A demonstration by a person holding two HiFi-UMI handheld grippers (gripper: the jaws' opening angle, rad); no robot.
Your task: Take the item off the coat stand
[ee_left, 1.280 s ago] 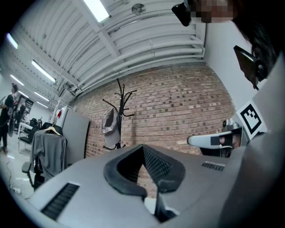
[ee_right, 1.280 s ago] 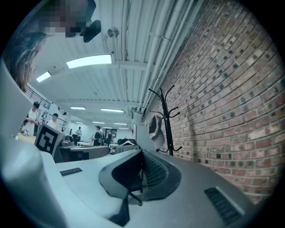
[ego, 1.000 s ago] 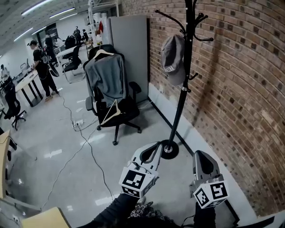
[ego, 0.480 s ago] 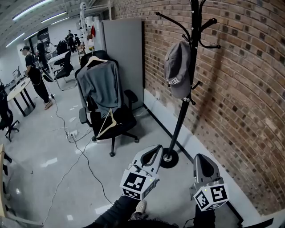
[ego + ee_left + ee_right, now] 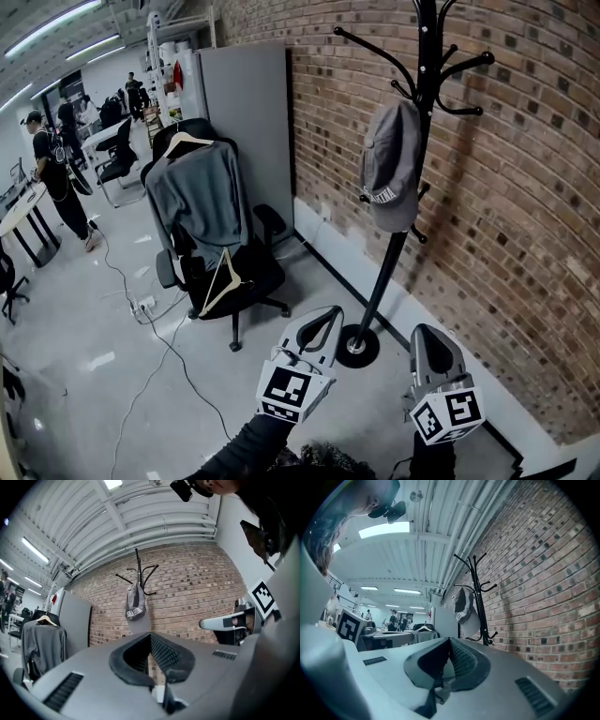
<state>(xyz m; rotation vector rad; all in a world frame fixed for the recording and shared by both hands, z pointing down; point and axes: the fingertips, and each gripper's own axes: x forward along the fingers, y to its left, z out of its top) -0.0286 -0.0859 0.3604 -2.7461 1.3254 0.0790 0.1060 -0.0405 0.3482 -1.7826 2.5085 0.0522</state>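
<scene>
since a second ago we have come closer to the coat stand [image 5: 389, 267]: in the head view its pole and the grey cap [image 5: 389, 169] now sit lower and more to the right, and the black office chair [image 5: 230, 272] has slid toward the left. both claws keep the same low place in the view, side by side in front of us.

the cap hangs on the stand, about halfway up the visible pole, on the side away from the brick wall [image 5: 525, 234], with its peak pointing down. the stand is upright on its round base [image 5: 357, 348] on the floor [image 5: 141, 375], close to the wall.

the left claw [image 5: 323, 319] is fully closed with nothing between its jaws; in the left gripper view its pads [image 5: 161, 653] meet, and the cap shows far behind them. the right claw [image 5: 424, 336] is also closed and empty. both are well apart from the cap and lower than it.

a grey garment [image 5: 197, 197] hangs over the back of the chair, and a wooden hanger [image 5: 221, 279] leans on its seat.
</scene>
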